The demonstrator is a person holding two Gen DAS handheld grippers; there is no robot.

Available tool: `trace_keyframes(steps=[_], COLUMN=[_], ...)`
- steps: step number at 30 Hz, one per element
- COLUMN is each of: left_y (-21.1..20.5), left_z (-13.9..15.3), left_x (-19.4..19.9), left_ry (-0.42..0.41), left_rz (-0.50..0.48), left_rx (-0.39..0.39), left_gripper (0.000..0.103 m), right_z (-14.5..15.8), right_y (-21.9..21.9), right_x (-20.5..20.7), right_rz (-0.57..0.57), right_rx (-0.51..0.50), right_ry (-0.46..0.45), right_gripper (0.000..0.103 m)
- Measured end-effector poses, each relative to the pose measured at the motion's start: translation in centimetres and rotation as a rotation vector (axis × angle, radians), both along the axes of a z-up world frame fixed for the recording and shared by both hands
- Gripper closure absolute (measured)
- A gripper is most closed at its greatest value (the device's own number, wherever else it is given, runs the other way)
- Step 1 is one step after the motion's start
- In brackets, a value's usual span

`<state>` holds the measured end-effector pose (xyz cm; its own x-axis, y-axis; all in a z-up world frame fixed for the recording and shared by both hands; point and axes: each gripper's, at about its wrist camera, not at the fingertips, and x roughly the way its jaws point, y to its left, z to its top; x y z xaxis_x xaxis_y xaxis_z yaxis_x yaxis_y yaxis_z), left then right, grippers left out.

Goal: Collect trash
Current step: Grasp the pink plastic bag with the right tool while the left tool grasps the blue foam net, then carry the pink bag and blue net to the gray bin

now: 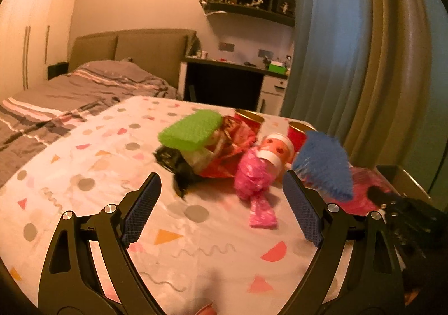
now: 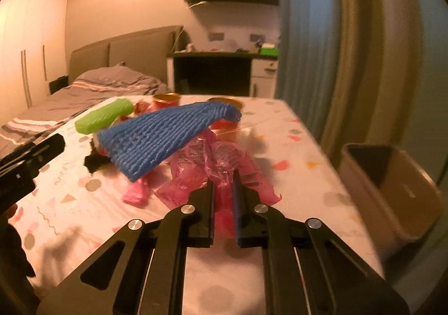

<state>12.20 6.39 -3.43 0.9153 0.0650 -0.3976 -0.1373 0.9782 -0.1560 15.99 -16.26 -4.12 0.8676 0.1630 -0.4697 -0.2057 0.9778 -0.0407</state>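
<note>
Right tongs [image 2: 224, 189] are clamping down on the crinkly pink plastic bag [image 2: 221, 163], with a blue foam net [image 2: 165, 135] riding on top of it. Left tongs [image 1: 221, 203] are hanging wide apart, gripping nothing. Rest of the trash is sitting mid-desk [image 1: 84, 203]: green foam net [image 1: 190, 130], red cups [image 1: 249, 118]. I'd be lifting slowly toward the tan bin [image 2: 392, 183] beside the desk so that floppy net isn't sliding off.

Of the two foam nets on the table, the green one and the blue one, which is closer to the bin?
The blue foam net: it lies above the pink plastic, on the side toward the bin. The green foam net lies farther left, away from it.
</note>
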Motion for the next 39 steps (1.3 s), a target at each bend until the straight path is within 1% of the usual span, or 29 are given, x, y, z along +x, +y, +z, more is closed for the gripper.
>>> trace_keyframes(steps=[2, 6, 8, 11, 14, 17, 19, 21, 26, 28, 29, 30, 31, 33, 34, 36, 39], left_y=[-0.6, -2.3, -3.2, -4.3, -5.1, -5.9, -6.3, -6.5, -6.7, -6.3, -6.1, -6.0, -6.0, -6.2, -6.3, -6.6, -6.6], left_z=[-0.1, -0.2, -0.3, -0.3, -0.3, -0.8, -1.2, -1.5, -2.4, -2.7, -2.8, -2.9, -3.0, -3.2, -3.2, -3.2, -3.1], left_x=[0.1, 0.2, 0.4, 0.4, 0.4, 1.1, 1.8, 2.5, 3.9, 4.4, 4.6, 4.7, 4.7, 4.7, 4.7, 4.6, 4.6], left_ry=[-0.001, -0.007, 0.003, 0.003, 0.001, 0.034, 0.071, 0.095, 0.136, 0.151, 0.160, 0.163, 0.166, 0.172, 0.174, 0.177, 0.177], left_rz=[-0.030, -0.109, -0.152, -0.178, -0.235, -0.305, -0.353, -0.385, -0.432, -0.441, -0.448, -0.453, -0.457, -0.462, -0.466, -0.472, -0.469], left_rx=[-0.009, -0.038, -0.059, -0.047, -0.072, -0.098, -0.138, -0.172, -0.223, -0.268, -0.290, -0.301, -0.306, -0.302, -0.300, -0.293, -0.297], left_gripper=[0.016, 0.016, 0.016, 0.016, 0.016, 0.016, 0.016, 0.016, 0.016, 0.021, 0.026, 0.035, 0.039, 0.054, 0.059, 0.081, 0.098], right_z=[0.1, 0.2, 0.0, 0.0, 0.1, 0.1, 0.0, 0.0, 0.1, 0.0, 0.0, 0.0, 0.1, 0.1, 0.2, 0.1, 0.1], right_y=[-0.9, -2.8, -3.2, -3.7, -4.0, -4.2, -4.3, -4.4, -4.9, -4.9, -5.0, -5.0, -5.0, -5.1, -5.1, -5.1, -5.3], right_x=[-0.8, -1.8, -1.7, -1.9, -2.2, -2.3, -2.5, -2.6, -3.1, -3.3, -3.3, -3.2, -3.2, -3.2, -3.2, -3.3, -3.2], right_rz=[-0.013, -0.032, -0.034, -0.016, -0.018, -0.009, -0.003, 0.006, 0.034, 0.041, 0.044, 0.048, 0.051, 0.055, 0.058, 0.062, 0.062], right_rx=[-0.022, -0.007, -0.032, -0.016, -0.015, -0.006, 0.000, 0.007, 0.016, 0.022, 0.029, 0.034, 0.037, 0.036, 0.036, 0.033, 0.034], right_ry=[-0.012, -0.018, -0.006, 0.005, -0.010, -0.012, -0.018, -0.019, -0.023, -0.021, -0.017, -0.014, -0.013, -0.016, -0.018, -0.019, -0.020], right_gripper=[0.092, 0.092, 0.092, 0.092, 0.092, 0.092, 0.092, 0.092, 0.092, 0.092, 0.092, 0.092, 0.092, 0.092, 0.092, 0.092, 0.092])
